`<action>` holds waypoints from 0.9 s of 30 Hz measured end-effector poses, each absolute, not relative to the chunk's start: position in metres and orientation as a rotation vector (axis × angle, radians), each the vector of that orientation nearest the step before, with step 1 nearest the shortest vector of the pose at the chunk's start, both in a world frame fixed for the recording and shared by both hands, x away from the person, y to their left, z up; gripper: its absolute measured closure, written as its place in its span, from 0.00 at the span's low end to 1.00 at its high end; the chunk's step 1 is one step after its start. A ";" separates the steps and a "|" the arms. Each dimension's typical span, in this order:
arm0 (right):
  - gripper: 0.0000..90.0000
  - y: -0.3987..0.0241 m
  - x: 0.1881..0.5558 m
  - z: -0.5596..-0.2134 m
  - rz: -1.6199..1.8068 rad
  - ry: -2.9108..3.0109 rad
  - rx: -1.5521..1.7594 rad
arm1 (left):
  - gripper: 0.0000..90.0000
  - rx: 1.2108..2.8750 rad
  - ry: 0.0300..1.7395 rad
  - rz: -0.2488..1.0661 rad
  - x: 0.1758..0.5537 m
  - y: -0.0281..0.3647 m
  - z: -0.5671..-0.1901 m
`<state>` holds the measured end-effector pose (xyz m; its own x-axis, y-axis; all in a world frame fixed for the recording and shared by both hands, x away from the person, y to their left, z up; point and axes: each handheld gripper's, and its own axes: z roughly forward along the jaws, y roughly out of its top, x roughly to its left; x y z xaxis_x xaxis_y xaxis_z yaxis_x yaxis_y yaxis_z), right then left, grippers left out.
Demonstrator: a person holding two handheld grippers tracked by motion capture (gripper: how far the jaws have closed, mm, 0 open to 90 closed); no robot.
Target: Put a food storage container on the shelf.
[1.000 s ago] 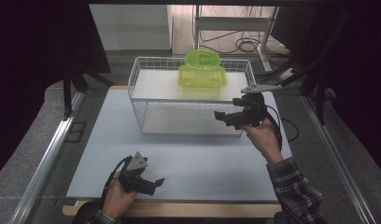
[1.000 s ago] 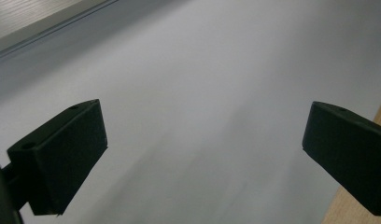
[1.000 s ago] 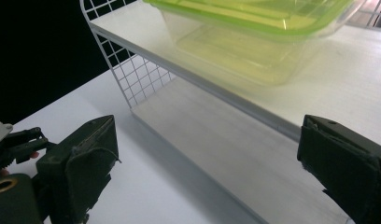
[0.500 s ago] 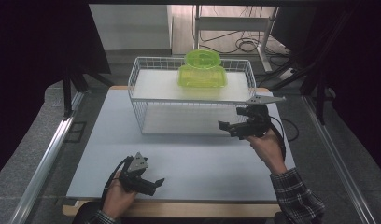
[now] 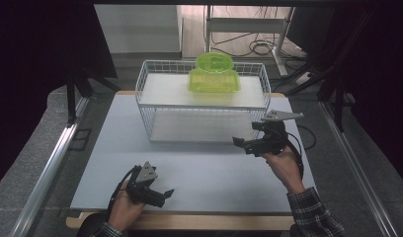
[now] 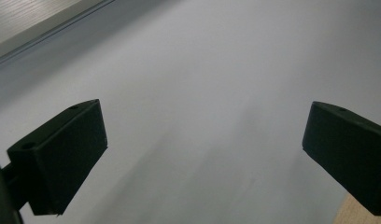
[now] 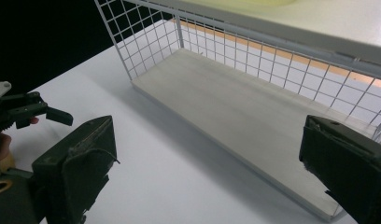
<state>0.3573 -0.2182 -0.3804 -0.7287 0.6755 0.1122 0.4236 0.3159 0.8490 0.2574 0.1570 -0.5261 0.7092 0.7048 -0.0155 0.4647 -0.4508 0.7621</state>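
A: High view first. We see the right gripper held above the table, just in front of the rack's right end, pointing left. The left gripper sits low at the near edge.

B: Jaws? We can't judge them well from up there.

A: The gripper views settle it. In the right gripper view the two jaws stand wide apart with nothing between them. Same in the left gripper view: wide apart over bare table (a wooden edge peeks in at the lower right corner).

B: And the nearest thing to the right one?

A: The rack. The right gripper view looks into its lower level, a pale board behind white wire mesh, open on the near side. That level looks bare. The high view shows less of that board, since the top shelf covers part of it.

B: The green tub?

A: The high view has it on the top shelf, right of centre, with a round green piece on top. The right gripper view catches just a yellowish blur at its top edge (likely that tub, we can't be sure).

B: Anything else the right gripper view adds?

A: The left gripper, far off at its left, with fingers wrapped on the handle.
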 end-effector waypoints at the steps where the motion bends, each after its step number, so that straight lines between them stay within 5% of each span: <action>1: 0.05 -0.219 0.357 -0.381 1.373 2.319 0.995 | 0.00 2.129 0.886 0.390 0.257 0.157 -0.526; 27: 0.04 -0.227 0.345 -0.412 1.316 2.301 1.001 | 0.00 2.157 0.877 0.406 0.258 0.155 -0.528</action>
<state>0.3455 -0.2266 -0.4122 -0.7091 0.7012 0.0739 0.4194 0.3351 0.8437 0.2575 0.1551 -0.5279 0.7140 0.7001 0.0081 0.4591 -0.4769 0.7495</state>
